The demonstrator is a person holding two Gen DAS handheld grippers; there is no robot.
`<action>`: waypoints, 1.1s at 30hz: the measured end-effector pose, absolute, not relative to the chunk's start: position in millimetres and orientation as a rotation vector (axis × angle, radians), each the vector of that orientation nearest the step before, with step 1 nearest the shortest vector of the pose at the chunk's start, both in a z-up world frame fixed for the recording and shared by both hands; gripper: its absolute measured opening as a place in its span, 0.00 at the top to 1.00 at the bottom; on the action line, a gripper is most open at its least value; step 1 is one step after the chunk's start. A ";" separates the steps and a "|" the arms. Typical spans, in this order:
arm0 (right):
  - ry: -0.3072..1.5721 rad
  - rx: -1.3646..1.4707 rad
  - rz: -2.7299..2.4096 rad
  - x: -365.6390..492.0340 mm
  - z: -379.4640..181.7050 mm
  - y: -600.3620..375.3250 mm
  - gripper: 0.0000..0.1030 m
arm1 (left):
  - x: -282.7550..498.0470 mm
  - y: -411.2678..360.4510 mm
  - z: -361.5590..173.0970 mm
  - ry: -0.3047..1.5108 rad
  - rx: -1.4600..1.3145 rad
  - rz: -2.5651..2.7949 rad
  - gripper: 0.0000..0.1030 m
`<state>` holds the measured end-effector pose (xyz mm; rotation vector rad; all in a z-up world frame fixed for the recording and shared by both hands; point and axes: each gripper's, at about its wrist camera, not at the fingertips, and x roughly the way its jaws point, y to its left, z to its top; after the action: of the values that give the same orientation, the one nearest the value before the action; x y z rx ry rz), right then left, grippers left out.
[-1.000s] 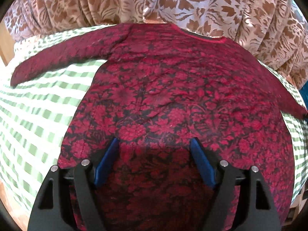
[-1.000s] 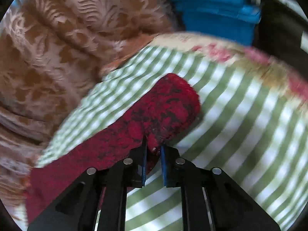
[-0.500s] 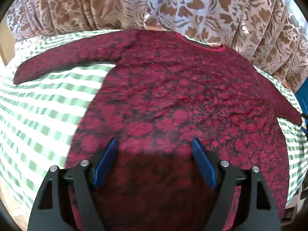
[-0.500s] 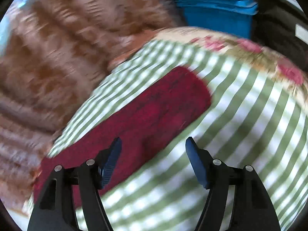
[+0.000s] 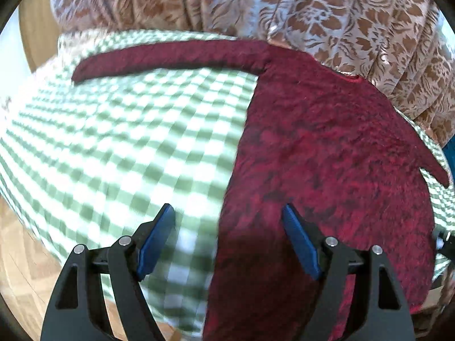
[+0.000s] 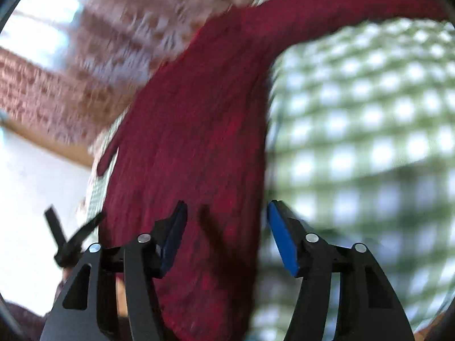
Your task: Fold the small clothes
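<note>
Left gripper (image 5: 227,238) has jaws spread wide with nothing pinched, hovering over the side hem edge of the red patterned long-sleeved top (image 5: 327,156): one blue pad over bare cloth, the other over the garment. The top lies flat on the green-and-white checked tablecloth (image 5: 128,142), body toward the right side of the table, one sleeve (image 5: 170,56) stretched along the far edge, the other sleeve tip near the right edge. Right gripper (image 6: 226,233) has jaws apart after just closing somewhat, empty, above the top's other side edge; that view is motion-blurred. Past the far edge hangs a brown floral curtain (image 5: 284,8). Wood floor (image 5: 17,255) shows below the near-left corner.
</note>
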<state>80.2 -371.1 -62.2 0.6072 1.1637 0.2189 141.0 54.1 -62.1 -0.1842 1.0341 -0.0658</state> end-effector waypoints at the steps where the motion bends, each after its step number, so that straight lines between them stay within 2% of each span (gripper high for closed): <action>1: 1.184 0.585 0.235 75.4 -62.5 -364.5 0.50 | 138.4 56.7 -65.0 1.041 -0.202 -0.079 0.27; 2: 1.224 0.550 0.248 67.5 -65.5 -355.6 0.67 | 135.6 57.7 -67.4 1.046 -0.209 -0.092 0.32; 4: 1.250 0.438 0.215 56.7 -63.9 -345.4 0.82 | 130.6 55.1 -68.9 1.046 -0.191 -0.110 0.44; 6: 1.240 0.411 0.200 53.7 -55.6 -345.6 0.85 | 126.2 51.4 -66.6 1.046 -0.178 -0.151 0.65; 8: 1.245 0.374 0.200 51.7 -54.6 -346.4 0.85 | 121.9 47.2 -66.8 1.057 -0.146 -0.169 0.67; 10: 1.261 0.370 0.193 55.9 -62.0 -348.4 0.85 | 120.8 44.2 -68.9 1.062 -0.128 -0.170 0.67; 12: 1.254 0.396 0.216 61.4 -60.9 -351.9 0.82 | 122.5 43.9 -64.0 1.066 -0.135 -0.169 0.62; 13: 1.246 0.416 0.228 62.9 -59.1 -355.0 0.74 | 122.2 43.8 -58.2 1.052 -0.144 -0.173 0.58; 14: 1.229 0.441 0.226 64.6 -53.2 -362.0 0.61 | 121.0 44.5 -53.6 1.038 -0.145 -0.178 0.46; 15: 1.184 0.461 0.193 67.1 -44.3 -375.0 0.54 | 120.2 42.0 -43.6 0.997 -0.136 -0.181 0.38; 16: 1.124 0.494 0.143 70.0 -35.3 -392.8 0.43 | 119.6 41.0 -38.2 0.976 -0.128 -0.180 0.37; 17: 1.079 0.540 0.101 70.7 -30.4 -411.1 0.39 | 120.3 38.7 -33.0 0.957 -0.119 -0.181 0.35; 24: 0.771 0.929 -0.345 91.6 -34.5 -578.6 0.38 | 148.2 10.5 -23.1 0.948 -0.148 -0.231 0.29; 26: 0.707 1.015 -0.404 99.2 -39.0 -610.5 0.41 | 157.9 1.7 -25.0 0.962 -0.163 -0.253 0.29; 31: 0.638 1.105 -0.556 123.0 -50.7 -674.2 0.50 | 170.0 -17.5 -30.6 0.974 -0.129 -0.270 0.29; 33: 0.625 1.119 -0.586 137.3 -57.0 -689.9 0.50 | 173.5 -24.2 -32.8 0.983 -0.126 -0.272 0.29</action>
<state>137.3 -689.9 -57.0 1.1186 0.6255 -0.5856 173.5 -24.2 -32.8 -0.1257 0.9833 -0.2720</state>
